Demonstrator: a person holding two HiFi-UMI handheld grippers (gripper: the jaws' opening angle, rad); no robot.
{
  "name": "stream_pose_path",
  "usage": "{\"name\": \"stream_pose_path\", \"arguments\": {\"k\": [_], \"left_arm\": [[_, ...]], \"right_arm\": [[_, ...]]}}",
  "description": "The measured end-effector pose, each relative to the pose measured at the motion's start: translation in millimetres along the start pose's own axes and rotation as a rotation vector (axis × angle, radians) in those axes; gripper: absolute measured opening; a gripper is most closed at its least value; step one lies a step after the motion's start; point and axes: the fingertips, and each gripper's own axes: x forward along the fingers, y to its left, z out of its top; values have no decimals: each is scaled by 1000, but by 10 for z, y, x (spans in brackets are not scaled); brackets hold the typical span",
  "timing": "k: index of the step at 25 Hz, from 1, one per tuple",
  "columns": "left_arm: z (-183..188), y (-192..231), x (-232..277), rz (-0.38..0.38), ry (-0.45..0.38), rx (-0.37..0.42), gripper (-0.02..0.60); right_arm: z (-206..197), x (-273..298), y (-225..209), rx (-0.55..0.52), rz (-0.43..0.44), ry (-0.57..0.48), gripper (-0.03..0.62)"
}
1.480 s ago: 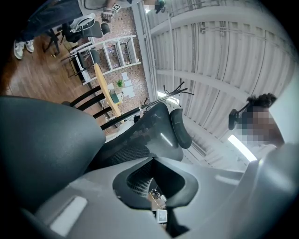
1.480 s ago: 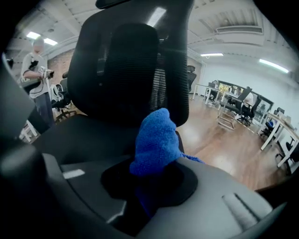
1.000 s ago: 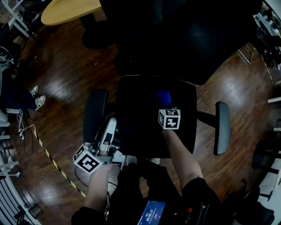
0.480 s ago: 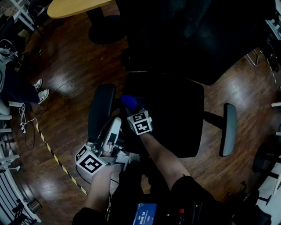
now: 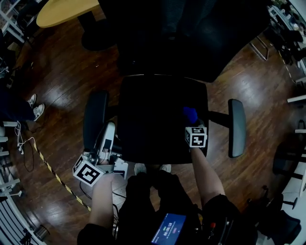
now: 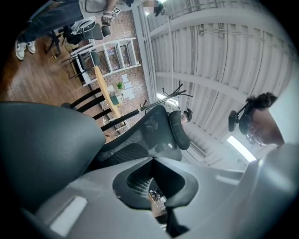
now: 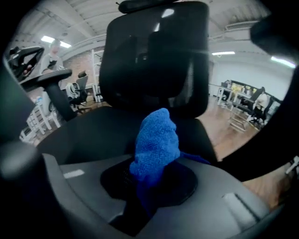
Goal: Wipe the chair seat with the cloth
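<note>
The black chair seat point(image 5: 153, 112) fills the middle of the head view. My right gripper point(image 5: 192, 122) is shut on the blue cloth point(image 5: 190, 114) and presses it on the seat's right front part, beside the right armrest point(image 5: 236, 127). In the right gripper view the cloth point(image 7: 155, 142) bunches up from between the jaws, with the seat point(image 7: 93, 130) and the backrest point(image 7: 154, 56) behind it. My left gripper point(image 5: 106, 141) hangs off the seat, just below the left armrest point(image 5: 94, 119). Its jaws look shut and hold nothing point(image 6: 156, 163); it points up past that armrest point(image 6: 42, 144).
The tall backrest point(image 5: 191, 33) rises behind the seat. A yellow-topped table point(image 5: 67, 10) stands at the far left, and a person's shoes point(image 5: 36, 106) are on the wooden floor at left. Striped tape point(image 5: 52, 172) and a cable point(image 5: 24, 139) lie there too. Chair frames crowd the right edge.
My right gripper has swept the cloth from the seat's left front, by the left armrest, across to the right front. The left gripper has stayed by the left armrest.
</note>
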Motion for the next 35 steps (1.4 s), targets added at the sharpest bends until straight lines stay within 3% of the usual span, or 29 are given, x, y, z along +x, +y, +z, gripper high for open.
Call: {"name": "stream_pose_path", "arguments": {"k": [2, 4, 12, 16, 22, 26, 30, 35], "left_arm": [[-26, -16, -8, -5, 6, 1, -8], [-55, -16, -31, -4, 9, 0, -8], [-114, -80, -52, -11, 1, -3, -8], [-103, -71, -64, -12, -5, -4, -8], [-67, -127, -83, -19, -12, 6, -8], [-63, -136, -103, -17, -19, 11, -8], [-76, -101, -142, -9, -15, 15, -8], [-126, -37, -131, -5, -2, 14, -8]], "right_arm": [[-51, -217, -487, 39, -93, -9, 83], [-82, -316, -729, 100, -126, -33, 83], [-89, -306, -784, 100, -184, -59, 83], [222, -192, -34, 81, -48, -122, 83], [662, -12, 2170, 38, 350, -166, 83], [459, 17, 3254, -36, 543, -91, 83], [257, 20, 3544, -83, 598, -94, 83], [129, 81, 3114, -74, 504, -71, 83]]}}
